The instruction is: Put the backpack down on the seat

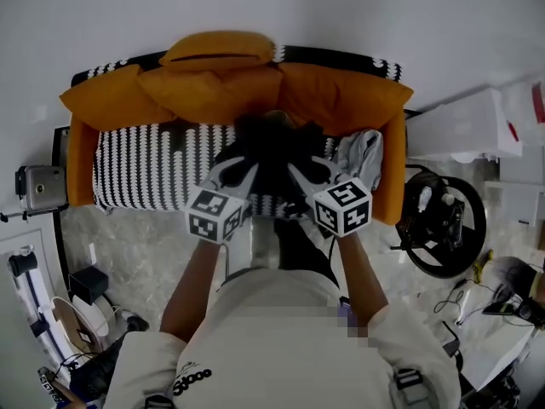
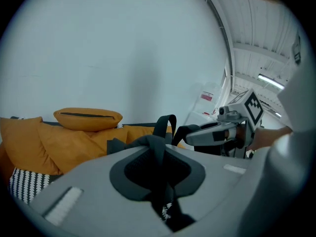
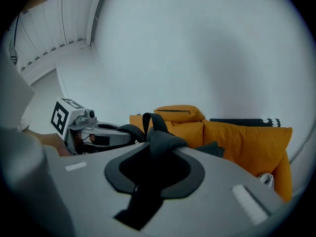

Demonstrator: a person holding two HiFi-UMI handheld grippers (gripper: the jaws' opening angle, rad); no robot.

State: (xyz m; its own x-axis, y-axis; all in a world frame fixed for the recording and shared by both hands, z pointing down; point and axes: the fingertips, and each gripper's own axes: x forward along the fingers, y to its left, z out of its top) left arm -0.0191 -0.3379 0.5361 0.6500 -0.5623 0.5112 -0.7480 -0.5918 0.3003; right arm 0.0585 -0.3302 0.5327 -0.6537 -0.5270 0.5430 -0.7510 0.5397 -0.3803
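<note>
A white wall (image 1: 358, 15) backs the sofa (image 1: 81, 143), which has orange cushions (image 1: 217, 51) and a black-and-white striped seat (image 1: 136, 164). The seat is open to the left, a grey cloth (image 1: 362, 152) lies by its right arm, and pale stone floor (image 1: 128, 237) runs along its front edge. The black backpack (image 1: 272, 147) sits at the middle of that front edge, between the left gripper (image 1: 232, 175) and the right gripper (image 1: 305, 175). Only the gripper views show the hold: the left fingers are pinched narrow on one black strap (image 2: 165, 127), the right fingers on another strap (image 3: 159, 138).
</note>
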